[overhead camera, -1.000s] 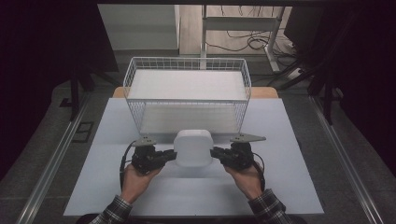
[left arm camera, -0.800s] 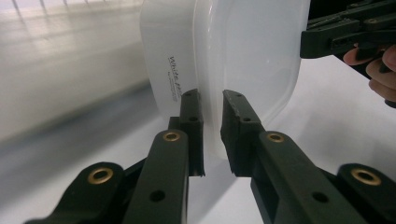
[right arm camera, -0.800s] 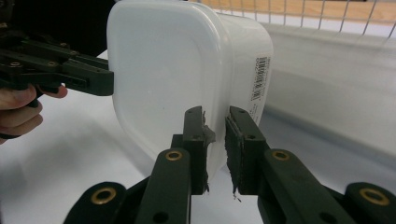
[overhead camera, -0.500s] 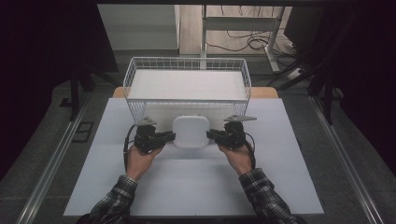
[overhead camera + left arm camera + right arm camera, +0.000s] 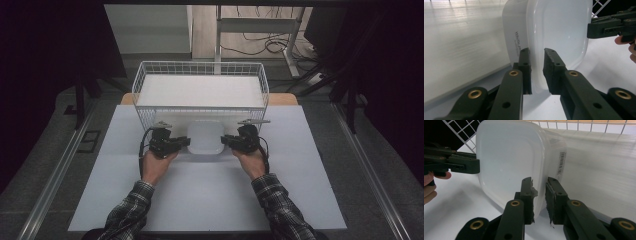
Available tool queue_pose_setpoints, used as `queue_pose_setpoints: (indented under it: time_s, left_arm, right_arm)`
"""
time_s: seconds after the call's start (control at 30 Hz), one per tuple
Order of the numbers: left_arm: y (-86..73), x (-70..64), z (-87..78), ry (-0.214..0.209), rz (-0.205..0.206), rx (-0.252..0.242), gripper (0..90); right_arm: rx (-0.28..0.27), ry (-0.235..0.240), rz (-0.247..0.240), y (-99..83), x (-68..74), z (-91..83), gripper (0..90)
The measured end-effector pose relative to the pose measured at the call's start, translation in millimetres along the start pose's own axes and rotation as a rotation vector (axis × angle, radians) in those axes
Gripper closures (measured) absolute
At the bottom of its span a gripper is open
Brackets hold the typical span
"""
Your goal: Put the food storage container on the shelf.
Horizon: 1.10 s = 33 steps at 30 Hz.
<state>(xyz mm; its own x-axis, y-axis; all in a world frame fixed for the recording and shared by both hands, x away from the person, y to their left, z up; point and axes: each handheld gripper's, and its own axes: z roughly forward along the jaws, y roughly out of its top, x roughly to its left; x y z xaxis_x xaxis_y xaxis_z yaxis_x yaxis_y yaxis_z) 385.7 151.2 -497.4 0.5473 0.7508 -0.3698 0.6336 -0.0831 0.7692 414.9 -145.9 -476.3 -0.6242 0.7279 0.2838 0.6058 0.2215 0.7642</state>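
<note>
The white plastic container (image 5: 204, 138) hangs between the two tools just in front of the wire basket (image 5: 145, 95), above the worktop (image 5: 200, 200); the left tool (image 5: 183, 143) and the right tool (image 5: 226, 141) each pinch its rim on opposite sides, jaws nearly closed on the thin wall. It looks light, smooth and somewhat flexible; the rim seems the soundest hold, since the glossy sides would probably slip.

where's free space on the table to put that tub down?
Free: the white table sheet between the two sleeves toward the near edge, the strip left of the left claw, and the strip right of the right claw. Crowded: the middle, where both claws grip the white tub right against the wire basket. The basket floor also looks bare.
</note>
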Motion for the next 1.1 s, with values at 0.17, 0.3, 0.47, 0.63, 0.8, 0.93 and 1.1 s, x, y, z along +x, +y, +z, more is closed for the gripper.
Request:
queue_pose_setpoints:
  time_s: [0.17, 0.3, 0.47, 0.63, 0.8, 0.93, 1.1]
  left_arm:
    - [2.4, -3.0, 3.7, 0.047, 0.045, -0.028, 68.8]
    - [6.8, -1.8, 8.4, 0.094, 0.059, -0.065, 63.6]
    - [14.4, -0.6, 13.5, 0.155, 0.071, -0.094, 58.7]
    - [20.4, -3.2, 18.2, 0.177, 0.1, -0.106, 50.9]
    - [22.5, -10.9, 12.2, 0.159, 0.131, -0.107, 42.7]
    - [16.7, -16.4, 1.1, 0.102, 0.14, -0.116, 33.6]
    - [7.1, -19.7, -13.5, 0.047, 0.151, -0.139, 18.6]
  right_arm:
    - [-0.023, -0.029, -0.033, 2.7, 1.7, 4.3, 69.6]
    - [-0.045, -0.055, -0.031, 8.1, 0.4, 10.4, 65.7]
    - [-0.069, -0.119, -0.086, 15.0, 3.8, 16.4, 67.8]
    - [-0.085, -0.146, -0.11, 21.2, 4.2, 20.2, 71.3]
    - [-0.104, -0.119, -0.148, 23.8, 7.0, 11.6, 75.3]
    - [-0.098, -0.089, -0.194, 21.7, 14.7, 1.7, 81.6]
    - [-0.087, -0.066, -0.243, 16.3, 21.5, -5.1, 88.7]
